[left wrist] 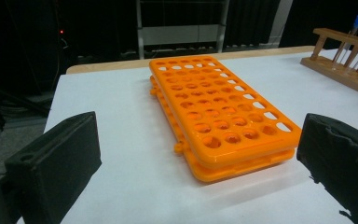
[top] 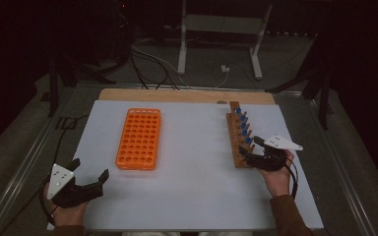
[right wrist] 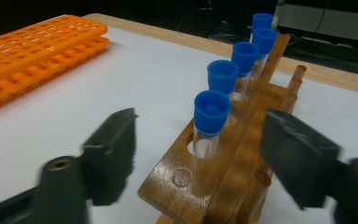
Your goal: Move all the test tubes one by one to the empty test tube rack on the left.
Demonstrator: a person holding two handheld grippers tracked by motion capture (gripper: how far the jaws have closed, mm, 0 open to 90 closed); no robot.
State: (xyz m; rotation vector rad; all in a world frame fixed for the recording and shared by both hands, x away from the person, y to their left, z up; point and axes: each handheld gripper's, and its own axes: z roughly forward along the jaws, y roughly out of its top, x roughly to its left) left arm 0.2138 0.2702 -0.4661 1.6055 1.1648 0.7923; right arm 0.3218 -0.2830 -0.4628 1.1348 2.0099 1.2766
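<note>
Far left, near the table's front edge: left gripper [top: 89, 168], held in a hand [top: 69, 212], jaws spread wide with nothing between them, hovering low over the white table [top: 192, 191]. Ahead of those jaws in the left gripper view, just beyond and apart from them: orange rack [left wrist: 221, 114], lying flat, holes all empty, two tiers stacked. In the high view, same orange rack [top: 139, 138] on the left half of the sheet, long side running away from the person.

Middle of the table: bare white surface between the two racks, well apart.

Right half: wooden rack [top: 237, 140], long and narrow, also running away from the person, holding a row of five blue-capped tubes [top: 244, 129]. At its near end: right gripper [top: 252, 147], held in a hand [top: 278, 177], jaws open and straddling the wood, one on each side. In the right gripper view, nearest tube [right wrist: 210, 120] upright in its hole, between the jaws' lines but farther on, not touched by either; wooden rack's near end [right wrist: 186, 186] between the black pads; four more blue caps [right wrist: 242, 58] lined up behind. Whether the pads touch the wood: cannot tell.
</note>
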